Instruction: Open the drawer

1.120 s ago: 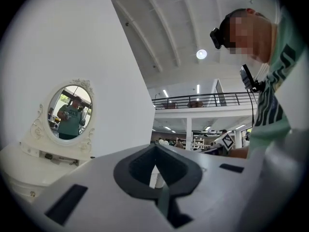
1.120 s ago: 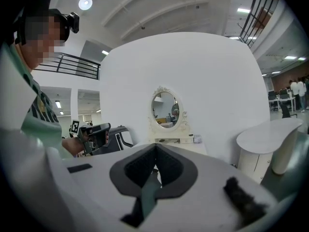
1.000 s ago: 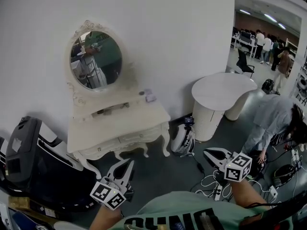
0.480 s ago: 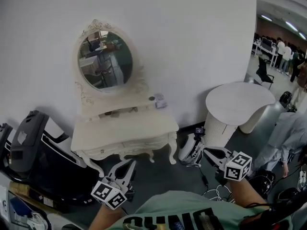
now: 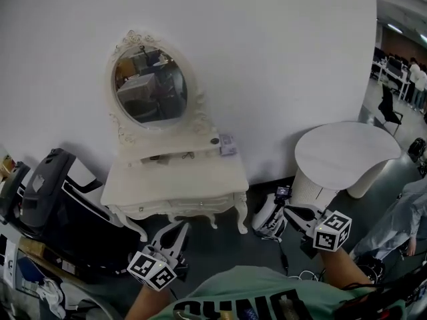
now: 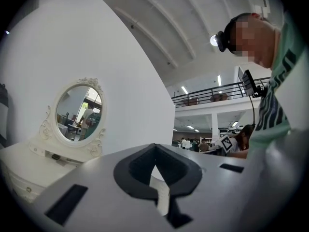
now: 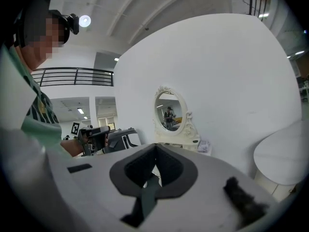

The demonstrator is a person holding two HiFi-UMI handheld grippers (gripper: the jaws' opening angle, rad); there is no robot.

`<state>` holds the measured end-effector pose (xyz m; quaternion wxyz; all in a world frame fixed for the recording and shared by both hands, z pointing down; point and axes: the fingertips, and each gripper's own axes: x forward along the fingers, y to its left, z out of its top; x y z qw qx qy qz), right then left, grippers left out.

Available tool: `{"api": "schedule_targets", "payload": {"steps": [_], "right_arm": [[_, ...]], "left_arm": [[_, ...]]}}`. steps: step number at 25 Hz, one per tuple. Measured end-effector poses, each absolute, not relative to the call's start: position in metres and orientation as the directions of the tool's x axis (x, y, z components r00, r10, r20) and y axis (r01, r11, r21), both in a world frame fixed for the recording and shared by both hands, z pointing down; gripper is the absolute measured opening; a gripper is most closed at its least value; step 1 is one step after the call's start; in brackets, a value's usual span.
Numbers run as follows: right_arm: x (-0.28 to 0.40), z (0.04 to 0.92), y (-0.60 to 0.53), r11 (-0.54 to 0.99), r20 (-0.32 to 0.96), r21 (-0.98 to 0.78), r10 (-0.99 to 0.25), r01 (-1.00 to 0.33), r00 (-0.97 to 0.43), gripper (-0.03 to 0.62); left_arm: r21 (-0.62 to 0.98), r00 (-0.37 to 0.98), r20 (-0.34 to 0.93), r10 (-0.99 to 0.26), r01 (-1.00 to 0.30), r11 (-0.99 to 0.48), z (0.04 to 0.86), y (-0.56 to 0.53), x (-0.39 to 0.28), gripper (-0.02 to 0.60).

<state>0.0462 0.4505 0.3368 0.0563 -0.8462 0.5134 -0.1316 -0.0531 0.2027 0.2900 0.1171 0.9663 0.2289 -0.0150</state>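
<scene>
Left gripper (image 5: 177, 229) and right gripper (image 5: 289, 212) closed, empty.

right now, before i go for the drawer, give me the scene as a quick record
dressing table: against the white wall, oval mirror on top
drawer: in the table's front, looks closed
left gripper: shut, empty, short of the table
right gripper: shut, empty, off to the table's right
round table: right of the dressing table

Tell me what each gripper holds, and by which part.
Nothing is held. The left gripper and the right gripper both have their jaws together and empty, short of the dressing table.
</scene>
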Motion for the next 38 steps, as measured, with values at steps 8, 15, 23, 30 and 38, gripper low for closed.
{"api": "schedule_targets", "payload": {"steps": [8, 15, 23, 30, 38], "right_arm": [[0.082, 0.359, 0.448, -0.467, 0.185, -0.276, -0.884, -0.84, 0.43, 0.006], [0.122, 0.353, 0.387, -0.512, 0.191, -0.243, -0.858, -0.824, 0.477, 0.006], [0.162, 0.335, 0.312, -0.602, 0.183, -0.217, -0.798, -0.768, 0.574, 0.006], [0.184, 0.344, 0.273, -0.632, 0.221, -0.202, -0.774, -0.748, 0.593, 0.006], [0.232, 0.348, 0.262, -0.596, 0.226, -0.21, -0.801, -0.775, 0.554, 0.006]], "left_arm": [[0.226, 0.903, -0.052, 0.427, 0.427, -0.876, 0.301, 0.198, -0.023, 0.006], [0.219, 0.872, -0.076, 0.483, 0.487, -0.846, 0.305, 0.141, 0.027, 0.008], [0.177, 0.806, -0.087, 0.586, 0.591, -0.787, 0.295, 0.058, 0.086, 0.008], [0.193, 0.779, -0.096, 0.62, 0.626, -0.756, 0.307, 0.022, 0.123, 0.008], [0.224, 0.818, -0.076, 0.57, 0.571, -0.79, 0.321, 0.006, 0.156, 0.008]]}}
